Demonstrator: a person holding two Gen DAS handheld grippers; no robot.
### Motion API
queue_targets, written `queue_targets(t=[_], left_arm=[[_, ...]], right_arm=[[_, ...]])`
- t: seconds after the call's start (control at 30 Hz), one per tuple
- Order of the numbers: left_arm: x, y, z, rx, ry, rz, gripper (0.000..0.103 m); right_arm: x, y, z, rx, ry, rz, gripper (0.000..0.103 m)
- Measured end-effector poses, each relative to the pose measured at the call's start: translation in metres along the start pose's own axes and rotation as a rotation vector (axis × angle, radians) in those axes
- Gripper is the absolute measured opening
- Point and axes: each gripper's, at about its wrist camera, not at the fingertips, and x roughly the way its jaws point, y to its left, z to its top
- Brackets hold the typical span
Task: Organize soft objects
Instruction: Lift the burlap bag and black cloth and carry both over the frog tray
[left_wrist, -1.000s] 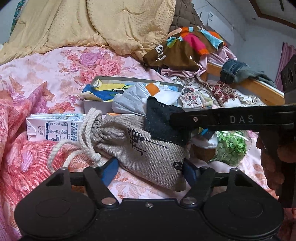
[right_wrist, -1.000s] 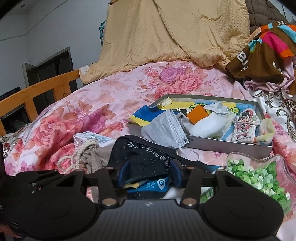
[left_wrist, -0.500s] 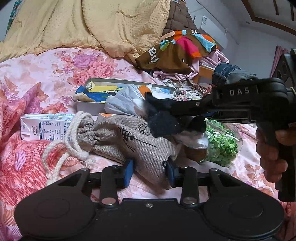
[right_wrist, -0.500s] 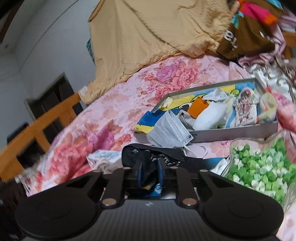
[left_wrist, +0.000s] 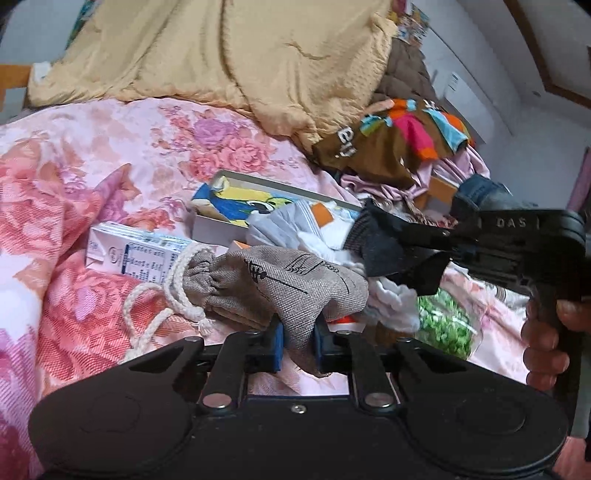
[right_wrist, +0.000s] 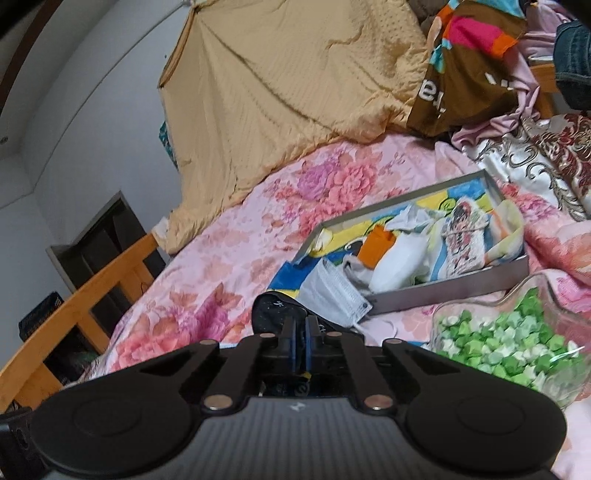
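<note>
My left gripper is shut on the near end of a grey linen drawstring pouch that lies on the pink floral bedspread. My right gripper is shut on a black cloth and holds it above the bed; in the left wrist view the black cloth hangs from its fingers to the right of the pouch. A grey shallow box beyond holds a face mask, an orange piece, white cloth and a printed pouch.
A milk carton lies left of the pouch. A clear container of green paper stars sits at the right. A tan quilt and piled clothes fill the back. A wooden bed rail runs at the left.
My left gripper closed on the linen pouch. My right gripper closed on the black cloth and lifted it up off the bed.
</note>
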Motion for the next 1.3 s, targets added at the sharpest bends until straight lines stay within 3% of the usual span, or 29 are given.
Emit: queue_targets(t=[0.4,0.63,1.07,1.3], left_arm=[[-0.037,-0.021,0.011,-0.072,-0.058,0.046,0.016],[-0.047,-0.037,0.037,-0.071,-0.105,0.059,0.016],[-0.029,-0.055,0.096,0.019,-0.124,0.057,0.016],[-0.003,-0.055,0.124,0.056,-0.109,0.057,0.016]], right_arm=[[-0.031,-0.005,0.014,0.031,-0.103,0.000,0.005],[-0.047,-0.008,0.019,0.057,-0.134,0.018,0.005],[-0.053,-0.009,0.035,0.053,-0.186,0.044,0.005],[-0.036,-0.013,0.056,0.055,-0.198,0.073,0.005]])
